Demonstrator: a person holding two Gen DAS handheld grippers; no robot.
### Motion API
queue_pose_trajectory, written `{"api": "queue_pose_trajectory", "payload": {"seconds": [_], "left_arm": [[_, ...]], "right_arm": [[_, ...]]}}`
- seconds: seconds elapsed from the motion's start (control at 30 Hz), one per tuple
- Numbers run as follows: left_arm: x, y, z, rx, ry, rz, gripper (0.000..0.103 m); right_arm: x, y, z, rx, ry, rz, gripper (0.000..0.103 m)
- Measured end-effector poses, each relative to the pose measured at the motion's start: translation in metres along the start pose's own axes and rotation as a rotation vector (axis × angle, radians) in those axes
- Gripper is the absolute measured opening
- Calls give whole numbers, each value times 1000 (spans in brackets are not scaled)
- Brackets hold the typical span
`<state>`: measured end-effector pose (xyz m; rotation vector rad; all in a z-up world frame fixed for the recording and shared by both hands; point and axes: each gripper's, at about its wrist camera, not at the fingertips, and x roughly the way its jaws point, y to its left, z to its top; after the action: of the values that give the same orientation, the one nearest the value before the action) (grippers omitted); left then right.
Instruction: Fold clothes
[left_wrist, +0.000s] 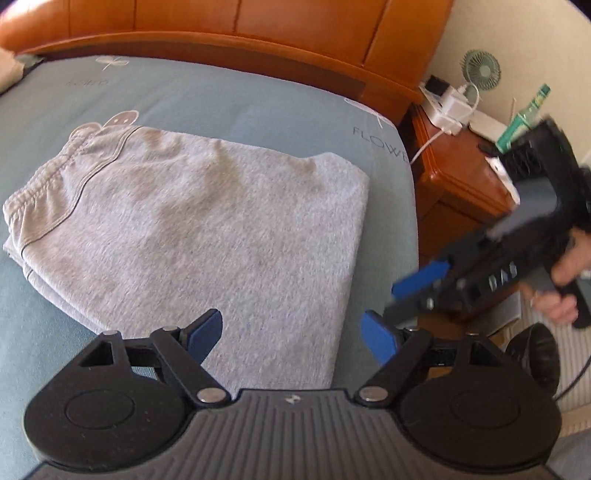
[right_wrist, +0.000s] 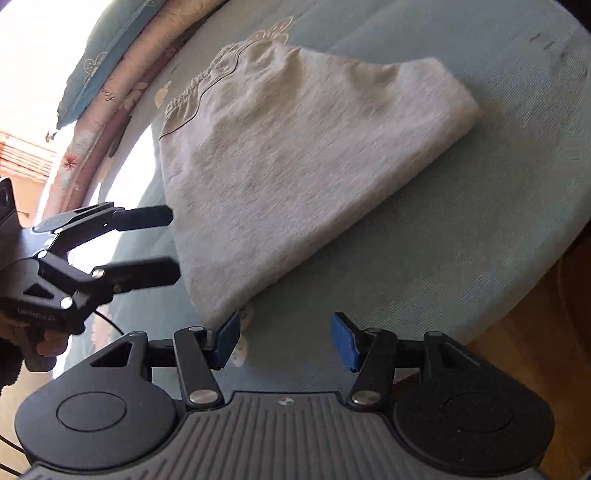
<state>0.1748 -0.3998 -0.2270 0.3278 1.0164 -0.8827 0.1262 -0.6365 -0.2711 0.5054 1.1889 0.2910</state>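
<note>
A: The folded grey knit garment (left_wrist: 207, 229) is lying mid-frame on the blue-sheeted bed (left_wrist: 258, 99). Both the left gripper (left_wrist: 291, 332) and the right gripper (right_wrist: 284, 338) are hanging released, grasping nothing.

B: If the fingers (right_wrist: 229, 332) are pinching only the top layer, I'd expect the fold to be peeling apart.

A: At right, the wooden nightstand (left_wrist: 454, 184) is carrying a white charger (left_wrist: 448, 105) and small green fan (left_wrist: 482, 70); nothing is blocking the garment.

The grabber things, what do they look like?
Both are black plastic with two blue finger pads. The left gripper has round black discs by its linkage arms, silver pivot pins and a ribbed grey base; the right gripper looks the same. From the side, the right one has a pistol-style handle with pale lettering.
</note>
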Motion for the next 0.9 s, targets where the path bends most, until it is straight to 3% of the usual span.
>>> {"api": "queue_pose_trajectory", "payload": {"seconds": [0.07,0.13,0.27,0.4,0.5,0.63,0.77,0.9], "left_arm": [[5,-12,-8,68,24,12,82],[10,-23,-16,127,41,26,82],[20,-23,-22,57,111,38,82],[2,-15,-16,10,76,37,82],[-7,-4,-3,39,7,94,83],[6,17,15,93,-55,187,83],[27,44,20,43,-28,230,83],[13,49,15,-4,-23,228,83]], "right_arm": [[-15,-9,19,-58,-78,-83,60],[-20,-18,41,-109,-124,-113,60],[1,-30,70,-126,-141,-122,60],[2,-22,76,-149,-136,-179,59],[-10,-6,78,-217,-165,-207,62],[-6,5,101,-274,-199,-176,63],[20,19,126,-322,-189,-115,64],[38,20,132,-325,-142,-196,64]]}}
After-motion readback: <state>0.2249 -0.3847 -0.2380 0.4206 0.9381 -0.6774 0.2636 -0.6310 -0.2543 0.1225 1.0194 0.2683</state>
